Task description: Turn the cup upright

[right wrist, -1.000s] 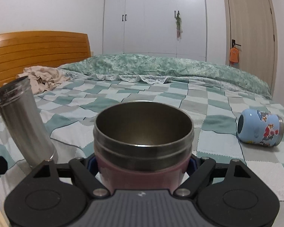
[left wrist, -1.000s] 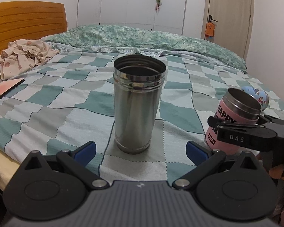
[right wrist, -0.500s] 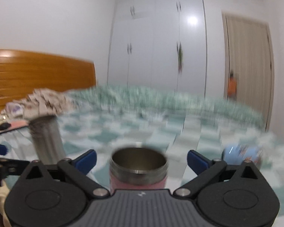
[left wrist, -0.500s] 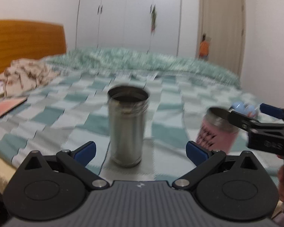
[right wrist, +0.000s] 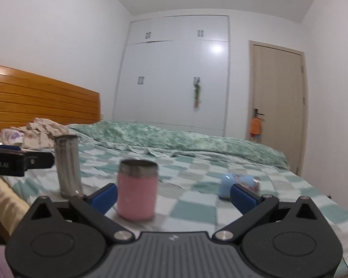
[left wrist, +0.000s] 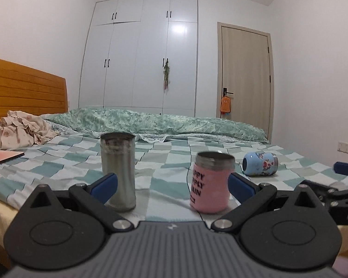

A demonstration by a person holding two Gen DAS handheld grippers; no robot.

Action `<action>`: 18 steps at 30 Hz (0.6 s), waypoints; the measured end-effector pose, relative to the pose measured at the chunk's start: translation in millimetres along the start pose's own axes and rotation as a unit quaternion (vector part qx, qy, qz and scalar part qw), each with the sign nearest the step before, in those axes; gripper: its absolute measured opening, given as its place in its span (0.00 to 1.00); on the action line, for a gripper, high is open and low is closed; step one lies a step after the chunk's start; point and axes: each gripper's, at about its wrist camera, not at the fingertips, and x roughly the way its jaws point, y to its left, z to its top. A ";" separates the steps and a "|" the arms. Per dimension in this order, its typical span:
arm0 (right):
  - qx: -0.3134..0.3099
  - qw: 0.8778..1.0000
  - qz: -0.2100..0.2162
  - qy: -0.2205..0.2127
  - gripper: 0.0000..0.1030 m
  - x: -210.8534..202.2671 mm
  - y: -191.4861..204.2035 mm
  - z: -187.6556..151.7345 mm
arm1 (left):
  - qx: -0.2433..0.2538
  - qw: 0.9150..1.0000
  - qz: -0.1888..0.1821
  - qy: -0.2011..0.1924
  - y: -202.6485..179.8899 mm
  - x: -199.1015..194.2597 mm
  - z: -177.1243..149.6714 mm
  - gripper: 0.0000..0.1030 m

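Pink cup (left wrist: 210, 184): it stood upright on the bed (left wrist: 167, 159), mouth up; a squat cylinder with a matt pink sleeve and a ringed steel rim. In the right wrist view (right wrist: 136, 191) it sat blurred, in front of your blue pads and free of them.
Writing on it: black capitals down the sleeve, cut off by the curve; you could read "PPY", "PPLY" and "AIN".
Steel tumbler (left wrist: 118, 171): tall, plain brushed metal, upright and open-topped, to the left of the pink cup and well apart from it.
Blue cup (left wrist: 260, 163): rounded, glossy, flower-printed, lying on its side beyond the pink cup with its mouth toward the left.
Your left gripper (left wrist: 171, 186): fingers spread wide, pinching nothing; both standing cups showed between the pads (left wrist: 104, 184), beyond them.
Your right gripper (right wrist: 172, 193): spread just as wide, holding nothing.
Other writing: your left tool's side read "obot.AI" in the right wrist view; your right tool's arm showed "DA" in the left wrist view.
Bedding: a soft cover in teal, grey and white checks, with a crumpled green floral quilt (left wrist: 164, 122) across the far side.
Edges and room: the two standing cups were near the bed's front edge; open cover lay between them and behind them up to the quilt.
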 end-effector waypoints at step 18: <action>0.031 0.998 -0.051 -0.024 1.00 -34.5 -14.2 -38.4 | -0.001 1.000 0.027 -0.014 -6.8 -14.5 -41.1 1.00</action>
